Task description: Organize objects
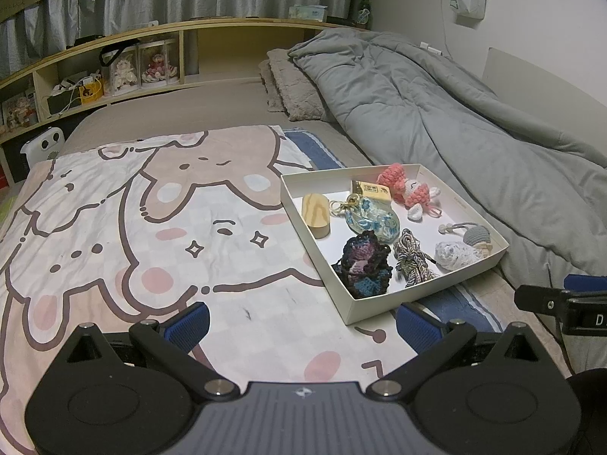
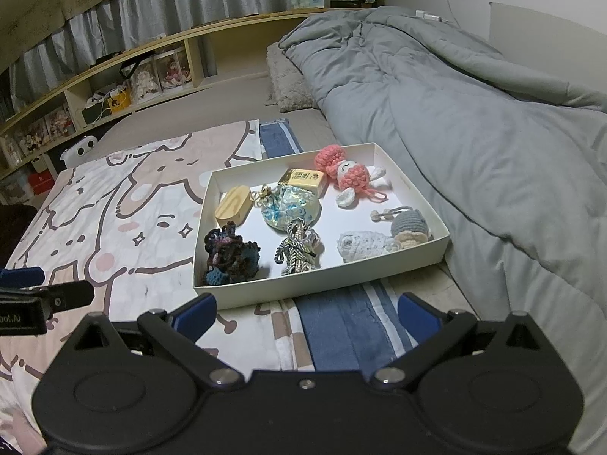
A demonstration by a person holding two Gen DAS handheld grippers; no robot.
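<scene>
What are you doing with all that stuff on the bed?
Someone is tidying small things, with a gripper in each hand. Right now both the left gripper and the right gripper are open and hold nothing; they hover over the cartoon blanket, just short of the white box. The box already holds a pink crochet doll, a wooden block, a dark yarn piece, a cord bundle and other trinkets. Nothing is being picked up yet.

Black tool [image 2: 307, 318], blue ribbed pads [image 2: 197, 314]
</scene>
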